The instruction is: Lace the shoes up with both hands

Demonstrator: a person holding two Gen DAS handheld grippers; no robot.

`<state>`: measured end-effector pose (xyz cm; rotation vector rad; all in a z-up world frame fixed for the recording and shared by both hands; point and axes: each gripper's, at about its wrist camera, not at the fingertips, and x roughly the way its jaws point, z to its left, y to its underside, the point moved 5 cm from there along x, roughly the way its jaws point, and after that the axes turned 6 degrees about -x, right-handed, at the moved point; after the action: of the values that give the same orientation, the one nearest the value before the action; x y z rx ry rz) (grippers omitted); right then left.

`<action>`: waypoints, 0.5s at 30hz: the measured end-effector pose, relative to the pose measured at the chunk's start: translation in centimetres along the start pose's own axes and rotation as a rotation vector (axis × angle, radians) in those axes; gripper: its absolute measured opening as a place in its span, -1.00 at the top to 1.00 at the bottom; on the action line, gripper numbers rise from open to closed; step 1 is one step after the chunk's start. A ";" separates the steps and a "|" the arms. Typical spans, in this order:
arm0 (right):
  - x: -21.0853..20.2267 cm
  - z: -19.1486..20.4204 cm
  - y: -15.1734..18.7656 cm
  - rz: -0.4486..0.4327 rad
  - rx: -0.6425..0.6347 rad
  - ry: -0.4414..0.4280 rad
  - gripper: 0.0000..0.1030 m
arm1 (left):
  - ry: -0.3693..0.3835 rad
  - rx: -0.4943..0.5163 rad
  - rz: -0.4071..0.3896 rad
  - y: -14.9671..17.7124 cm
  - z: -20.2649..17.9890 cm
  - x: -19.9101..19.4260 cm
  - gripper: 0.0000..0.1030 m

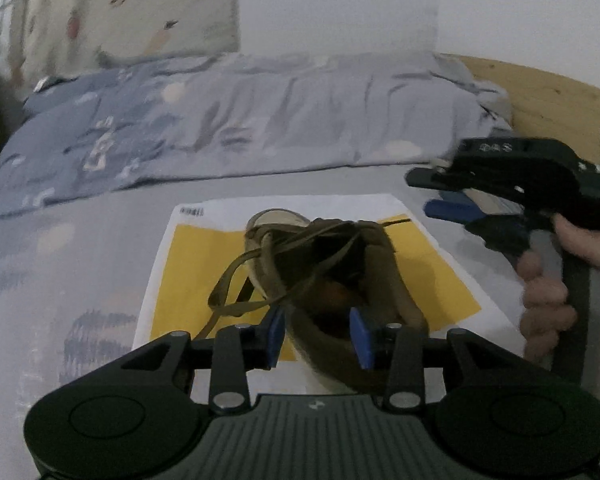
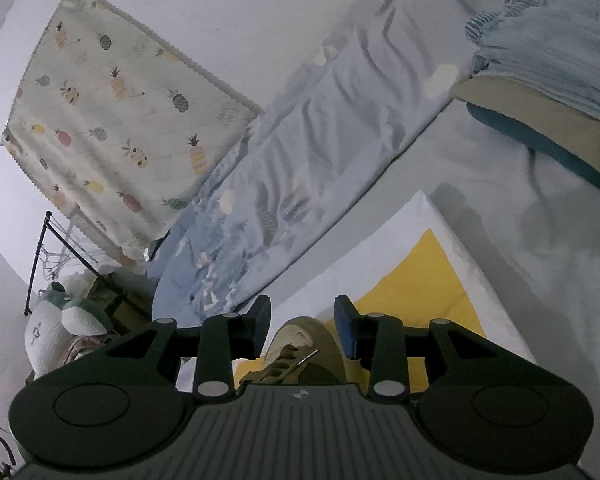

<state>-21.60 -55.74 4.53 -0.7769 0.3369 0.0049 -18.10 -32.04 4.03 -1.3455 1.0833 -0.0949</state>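
Left wrist view: an olive-brown suede-like shoe [image 1: 332,276] sits on a flat sheet of paper [image 1: 204,248], white-bordered with a yellow panel, spread on a pale grey bedsheet [image 1: 60,264]. The heel is nearest the camera, the toe pointing away. Flat brown laces [image 1: 236,280] hang loose, looping off the shoe's left side onto the paper. The left gripper [image 1: 318,338] hovers at the heel end, its blue pads spread, nothing pinched between them. Right of the shoe, the right gripper [image 1: 450,200] shows side-on, black body, blue pad tips, held by a hand [image 1: 548,292] wrapped round its handle. Beyond the paper lies a rumpled blue quilt [image 1: 236,120], soft and creased; a knotty wooden headboard [image 1: 548,96] rises behind. Right wrist view: the right gripper [image 2: 302,324] has its pads apart, empty; the shoe's [image 2: 300,344] rounded pale toe and laced front sit just below the gap. The paper [image 2: 420,260] runs away from the shoe; a pineapple-print blind [image 2: 112,120] hangs past the quilt [image 2: 300,152].
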 end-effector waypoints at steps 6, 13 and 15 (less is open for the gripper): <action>0.1 0.0 0.2 0.015 -0.013 0.007 0.28 | -0.016 -0.069 0.028 -0.1 1.2 0.4 0.31; 0.3 0.0 0.6 0.037 -0.027 0.024 0.28 | -0.039 -0.061 0.026 -1.2 0.9 2.5 0.60; 0.4 0.1 0.8 0.047 -0.035 0.021 0.28 | -0.062 -0.062 -0.001 -1.8 1.1 3.0 0.68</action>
<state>-21.25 -55.10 3.91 -0.8039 0.3760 0.0465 -14.77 -33.64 3.63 -1.3961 1.0402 -0.0203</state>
